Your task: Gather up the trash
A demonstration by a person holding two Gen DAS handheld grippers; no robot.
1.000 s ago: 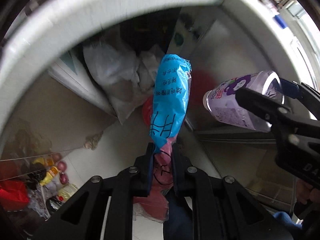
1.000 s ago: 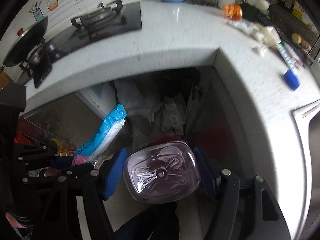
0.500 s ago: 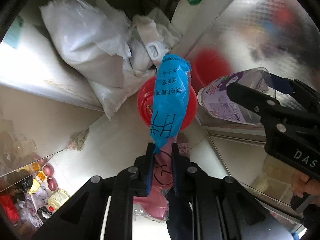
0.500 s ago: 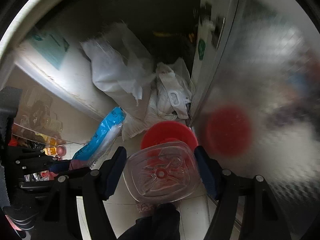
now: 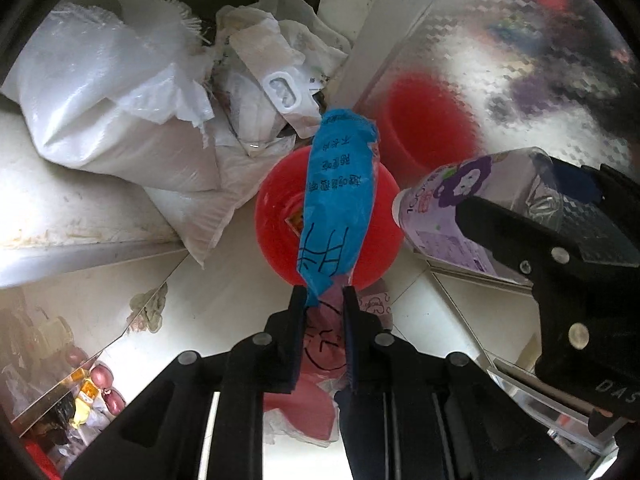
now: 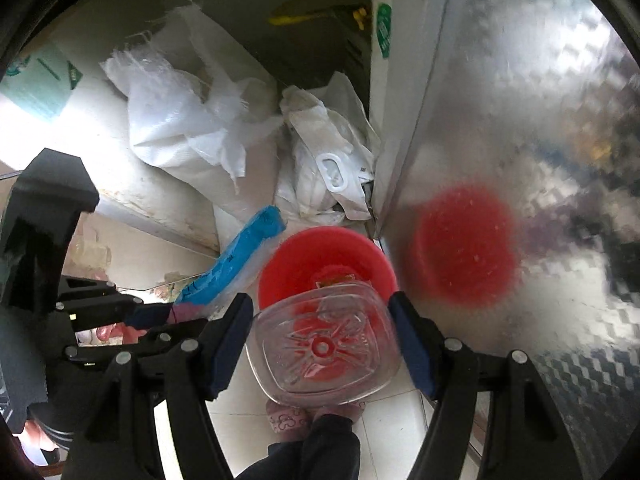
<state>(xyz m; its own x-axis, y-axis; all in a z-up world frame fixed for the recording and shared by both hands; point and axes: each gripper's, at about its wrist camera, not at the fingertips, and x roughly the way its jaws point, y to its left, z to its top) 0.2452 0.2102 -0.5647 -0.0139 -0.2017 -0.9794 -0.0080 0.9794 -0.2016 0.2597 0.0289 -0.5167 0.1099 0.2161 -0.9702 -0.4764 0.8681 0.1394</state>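
My left gripper [image 5: 324, 292] is shut on a blue plastic wrapper [image 5: 338, 204] with dark printed characters, which hangs over a red bucket [image 5: 276, 216] on the floor. That wrapper [image 6: 240, 256] also shows at the left of the right wrist view, beside the bucket [image 6: 320, 252]. My right gripper [image 6: 322, 336] is shut on a clear plastic bottle [image 6: 324, 344], seen base-on, above the bucket's near rim. In the left wrist view the bottle [image 5: 452, 216] shows its purple label at the right, held between the right gripper's fingers [image 5: 504, 220].
White sacks and plastic bags [image 5: 120, 120] are piled behind the bucket against a low white ledge [image 5: 60, 216]. A shiny patterned metal panel [image 6: 520, 160] on the right mirrors the bucket. The person's slippered foot [image 6: 288, 416] stands on the tiled floor below.
Both grippers have dropped from countertop height toward the floor, each still holding its item. The red bucket and the white bags have come into view and grown larger.
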